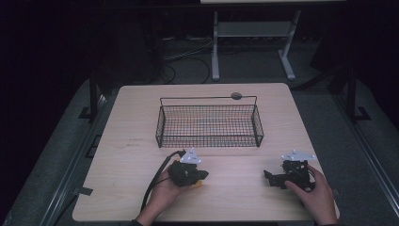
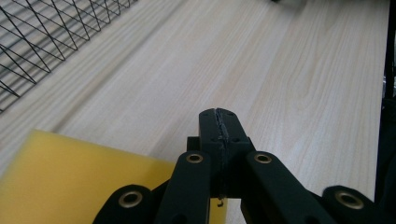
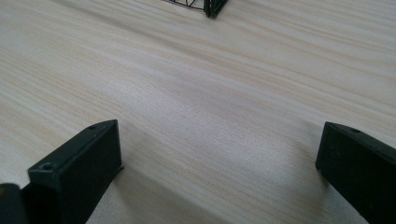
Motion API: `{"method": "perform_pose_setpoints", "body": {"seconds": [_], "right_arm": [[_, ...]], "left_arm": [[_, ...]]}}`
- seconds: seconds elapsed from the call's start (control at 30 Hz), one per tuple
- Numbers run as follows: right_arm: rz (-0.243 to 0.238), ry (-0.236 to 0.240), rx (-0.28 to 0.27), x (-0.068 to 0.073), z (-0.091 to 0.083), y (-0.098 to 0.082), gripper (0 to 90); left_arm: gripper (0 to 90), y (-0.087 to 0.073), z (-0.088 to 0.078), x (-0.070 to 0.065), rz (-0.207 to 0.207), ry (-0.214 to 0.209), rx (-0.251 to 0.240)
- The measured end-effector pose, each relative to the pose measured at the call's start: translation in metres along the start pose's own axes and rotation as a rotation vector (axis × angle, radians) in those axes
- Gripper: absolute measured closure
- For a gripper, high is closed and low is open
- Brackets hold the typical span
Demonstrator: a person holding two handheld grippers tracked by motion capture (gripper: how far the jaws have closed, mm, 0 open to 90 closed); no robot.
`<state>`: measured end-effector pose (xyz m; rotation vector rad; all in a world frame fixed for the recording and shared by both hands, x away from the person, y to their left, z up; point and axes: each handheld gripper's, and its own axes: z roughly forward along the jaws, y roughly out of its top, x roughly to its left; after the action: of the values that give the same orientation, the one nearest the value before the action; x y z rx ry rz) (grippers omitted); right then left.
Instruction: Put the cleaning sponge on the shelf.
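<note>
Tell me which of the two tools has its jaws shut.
The left tool, held beside the flat yellow piece: its black jaws are pressed together, nothing visible between them. The right tool has its jaws spread wide over the bare wooden table.

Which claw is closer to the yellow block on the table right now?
Left. The left claw sits right over the yellow block, its jaws shut beside it. The right claw rests far off toward the table's other side, jaws open on bare wood.

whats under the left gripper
A flat yellow piece lies on the table beneath the left gripper, whose fingers are shut. How far it runs under the gripper is covered.
</note>
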<state>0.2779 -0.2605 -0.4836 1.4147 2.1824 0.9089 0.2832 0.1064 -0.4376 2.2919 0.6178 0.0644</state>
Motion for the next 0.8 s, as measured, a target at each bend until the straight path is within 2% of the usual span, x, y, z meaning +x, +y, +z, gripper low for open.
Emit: {"method": "perform_pose_setpoints", "body": {"seconds": [0.4, 0.67, 0.7, 0.8], "right_arm": [[0.0, 0.0, 0.0, 0.0, 0.0, 0.0, 0.0], [0.0, 0.0, 0.0, 0.0, 0.0, 0.0, 0.0], [-0.001, 0.0, 0.0, 0.0, 0.0, 0.0, 0.0], [0.0, 0.0, 0.0, 0.0, 0.0, 0.0, 0.0]], "left_arm": [[89.6, -0.008, -0.003, -0.002, -0.02, 0.005, 0.016], [89.6, -0.017, -0.017, 0.0, -0.029, 0.02, 0.035], [89.6, -0.02, -0.02, 0.0, -0.042, 0.025, 0.029], [89.5, -0.023, -0.023, 0.0, -0.046, 0.031, 0.035]]}}
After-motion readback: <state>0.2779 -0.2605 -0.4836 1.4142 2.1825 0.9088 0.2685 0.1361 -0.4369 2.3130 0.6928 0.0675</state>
